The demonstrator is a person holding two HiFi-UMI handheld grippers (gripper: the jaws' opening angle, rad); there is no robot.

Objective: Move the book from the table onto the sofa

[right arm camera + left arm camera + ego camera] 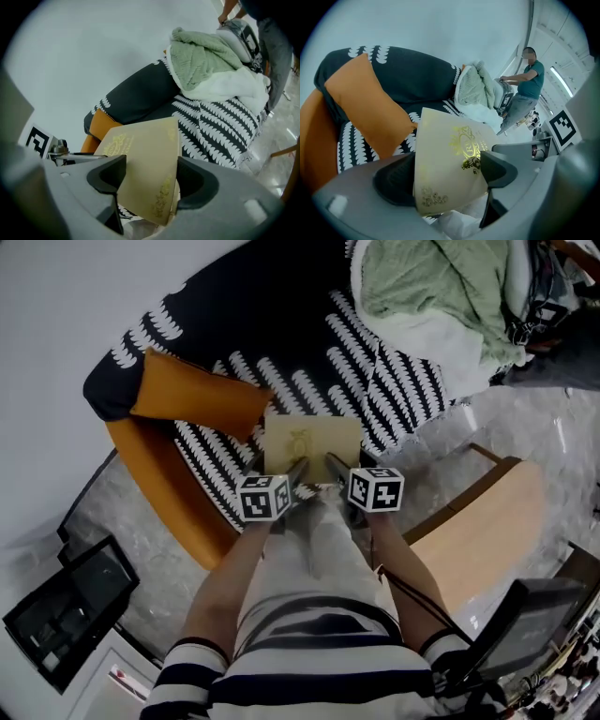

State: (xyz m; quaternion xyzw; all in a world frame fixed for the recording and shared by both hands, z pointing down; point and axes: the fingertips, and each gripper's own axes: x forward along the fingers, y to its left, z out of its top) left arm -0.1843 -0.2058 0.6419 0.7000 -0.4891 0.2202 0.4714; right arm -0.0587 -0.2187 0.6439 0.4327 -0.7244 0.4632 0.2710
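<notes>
Observed from the left: an orange cushion [192, 395] lay on the near end of the sofa [281, 324], propped against the dark backrest.

Beside it, the left claw [295, 471] was pinching the left part of the book [312, 439]. In the left gripper view the cream cover with its gold emblem stood between the two pads, one pad on the front and the other behind it.

The book was off the worktop [487, 521] and was held over the black-and-white patterned seat, just right of the cushion. Whether its underside touched the seat could not be determined; the gripper views suggested its far edge was raised clear of the fabric.

The right claw [336, 465] was likewise clamped on the book, gripping its right part, with the cover wedged between the pads in the right gripper view. Neither claw was spread free.

Further right, a green blanket [436, 287] was heaped on the far end of the sofa, well apart from the book.

Assessment: the lift from the worktop and the carry across were judged complete. Outstanding items were setting the book flat on the open seat between cushion and blanket, and releasing both claws.
</notes>
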